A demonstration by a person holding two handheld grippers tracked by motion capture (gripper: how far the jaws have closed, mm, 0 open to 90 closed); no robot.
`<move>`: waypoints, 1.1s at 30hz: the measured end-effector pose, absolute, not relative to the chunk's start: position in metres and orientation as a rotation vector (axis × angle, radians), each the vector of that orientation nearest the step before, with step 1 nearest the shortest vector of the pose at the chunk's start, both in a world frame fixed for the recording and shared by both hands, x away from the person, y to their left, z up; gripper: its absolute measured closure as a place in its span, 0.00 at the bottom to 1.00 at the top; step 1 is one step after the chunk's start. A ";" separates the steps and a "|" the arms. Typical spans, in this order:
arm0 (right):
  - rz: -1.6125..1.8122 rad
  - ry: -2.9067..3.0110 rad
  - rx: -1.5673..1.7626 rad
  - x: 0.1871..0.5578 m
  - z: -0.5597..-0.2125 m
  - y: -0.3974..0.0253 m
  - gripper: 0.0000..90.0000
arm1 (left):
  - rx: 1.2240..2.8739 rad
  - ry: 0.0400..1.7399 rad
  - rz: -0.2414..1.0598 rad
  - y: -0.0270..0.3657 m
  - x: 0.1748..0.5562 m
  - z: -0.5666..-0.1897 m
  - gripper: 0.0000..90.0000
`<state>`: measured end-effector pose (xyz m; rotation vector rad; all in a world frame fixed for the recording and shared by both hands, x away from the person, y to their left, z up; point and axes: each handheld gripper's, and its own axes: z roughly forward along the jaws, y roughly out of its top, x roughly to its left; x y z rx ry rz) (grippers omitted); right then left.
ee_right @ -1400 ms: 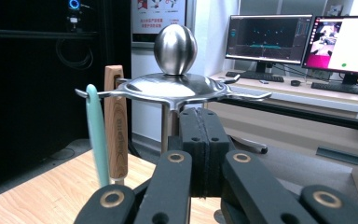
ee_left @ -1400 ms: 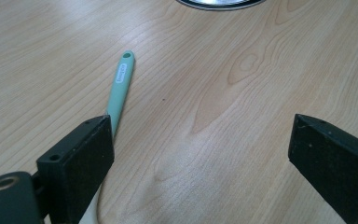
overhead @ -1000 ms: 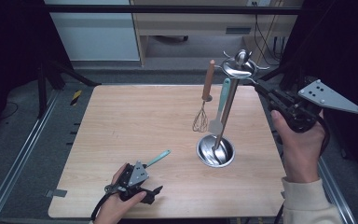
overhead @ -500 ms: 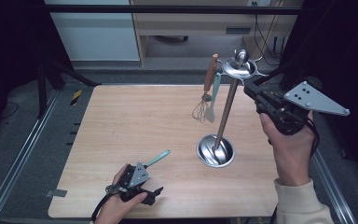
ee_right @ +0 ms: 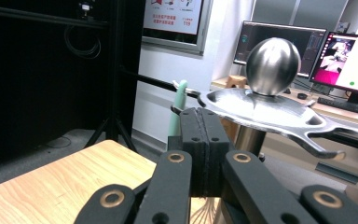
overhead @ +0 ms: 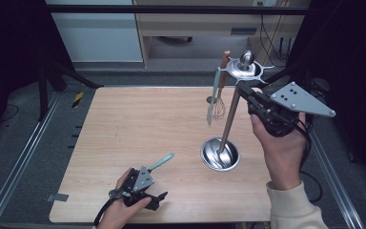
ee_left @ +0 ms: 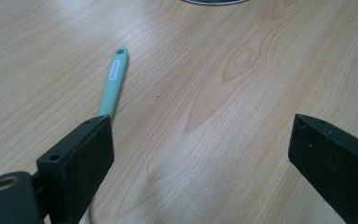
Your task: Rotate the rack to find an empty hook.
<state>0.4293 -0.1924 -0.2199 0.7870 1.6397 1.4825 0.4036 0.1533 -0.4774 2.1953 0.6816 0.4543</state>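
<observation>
rack (overhead: 245, 69) silver | spatula (overhead: 161, 162) mint green | table (overhead: 138, 124) light woodgrain

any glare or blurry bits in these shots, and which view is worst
High view: even light, bright glare in the round steel stand base, dark surroundings. Left gripper view: the black jaws are soft, the mint-green utensil handle fairly sharp. Right gripper view is worst: monitors blown out behind the shiny steel ball knob, the right hand-held gripper slightly blurred.

Left and middle of worktop (overhead: 138, 124) open; wide passage there. Rack (overhead: 232, 114) stands right of centre, its base (overhead: 220, 153) blocking the near-right. Whisk (overhead: 219, 106) and spatula (overhead: 213, 95) hang on its left side. Loose teal utensil (overhead: 161, 162) lies near edge, just beside left claw (overhead: 158, 199).
</observation>
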 end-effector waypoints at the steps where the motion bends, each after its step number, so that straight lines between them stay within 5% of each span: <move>1: 1.481 1.637 0.789 0.429 -0.220 -0.191 1.00 | 2.197 0.680 0.454 0.153 0.403 -0.478 0.07; 19: 1.463 1.624 0.797 0.428 -0.224 -0.183 1.00 | 2.197 0.680 0.451 0.153 0.403 -0.477 0.07; 33: 1.449 1.700 0.880 0.417 -0.287 -0.187 1.00 | 2.185 0.717 0.466 0.169 0.410 -0.469 0.07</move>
